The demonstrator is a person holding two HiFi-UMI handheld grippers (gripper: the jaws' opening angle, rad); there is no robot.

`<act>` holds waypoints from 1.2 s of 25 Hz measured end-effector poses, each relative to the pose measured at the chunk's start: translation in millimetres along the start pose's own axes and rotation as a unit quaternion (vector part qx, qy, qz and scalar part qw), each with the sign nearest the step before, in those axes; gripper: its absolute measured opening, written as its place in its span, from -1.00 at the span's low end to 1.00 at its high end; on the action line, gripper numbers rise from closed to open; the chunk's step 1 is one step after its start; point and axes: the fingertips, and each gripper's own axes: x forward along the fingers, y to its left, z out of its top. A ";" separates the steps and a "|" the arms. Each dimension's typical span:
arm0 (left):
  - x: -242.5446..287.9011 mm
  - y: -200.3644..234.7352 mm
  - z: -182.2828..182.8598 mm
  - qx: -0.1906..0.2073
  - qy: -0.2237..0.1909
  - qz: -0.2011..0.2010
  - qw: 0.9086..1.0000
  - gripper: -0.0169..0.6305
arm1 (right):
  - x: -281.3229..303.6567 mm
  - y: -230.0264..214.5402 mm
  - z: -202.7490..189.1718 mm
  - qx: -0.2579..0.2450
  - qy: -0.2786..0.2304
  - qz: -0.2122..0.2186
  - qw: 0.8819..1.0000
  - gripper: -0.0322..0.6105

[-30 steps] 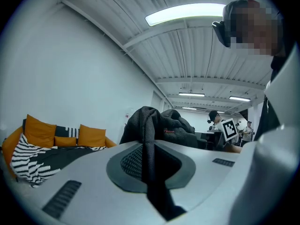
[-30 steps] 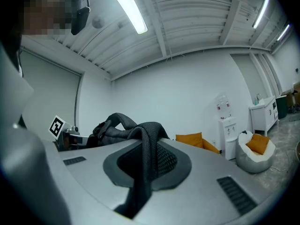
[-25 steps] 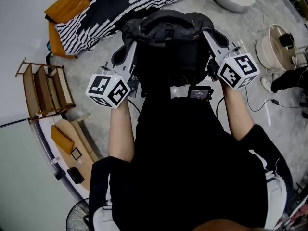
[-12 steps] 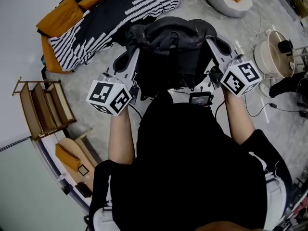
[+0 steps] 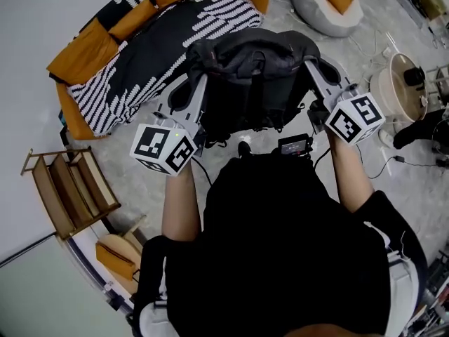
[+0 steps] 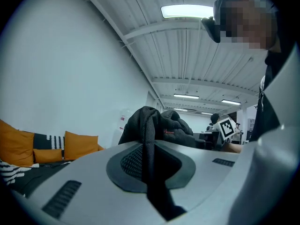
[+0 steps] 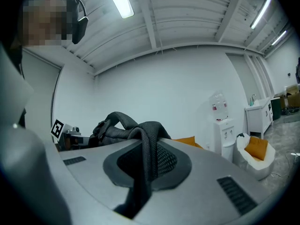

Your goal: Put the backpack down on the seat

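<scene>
A black backpack (image 5: 249, 83) hangs in the air between my two grippers, held by its mesh shoulder straps. My left gripper (image 5: 198, 84) is shut on the left strap (image 6: 149, 144), with the bag's bulk (image 6: 171, 128) just beyond the jaws. On the other side, a strap (image 7: 149, 149) runs through my right gripper (image 5: 313, 67), which is shut on it. The seat is a sofa (image 5: 91, 37) with orange cushions and a black-and-white striped blanket (image 5: 161, 44). It lies ahead and to the left of the bag, and the bag is apart from it.
A wooden shelf unit (image 5: 66, 192) stands at the left on the grey floor. A white beanbag with an orange cushion (image 5: 326, 5) is ahead on the right. A round white appliance (image 5: 400, 83) and cables (image 5: 389, 159) lie to the right. A water dispenser (image 7: 224, 130) stands by the wall.
Both grippers have carried the backpack forward toward the sofa. The sofa now sits lower and closer in the head view. The grip on both straps is unchanged.
</scene>
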 end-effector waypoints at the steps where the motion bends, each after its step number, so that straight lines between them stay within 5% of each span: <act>1: 4.7 7.5 5.0 0.003 -0.005 -0.002 1.000 -0.83 | 8.6 -2.1 4.0 -0.004 -0.004 0.000 1.000 -0.76; 15: 90.3 124.5 30.6 0.004 -0.003 0.016 1.000 -0.83 | 151.4 -67.9 12.2 0.011 0.013 0.018 1.000 -0.76; 30: 283.4 221.8 70.1 0.007 0.000 0.065 0.998 -0.83 | 301.9 -233.7 67.9 -0.007 0.013 0.100 0.995 -0.76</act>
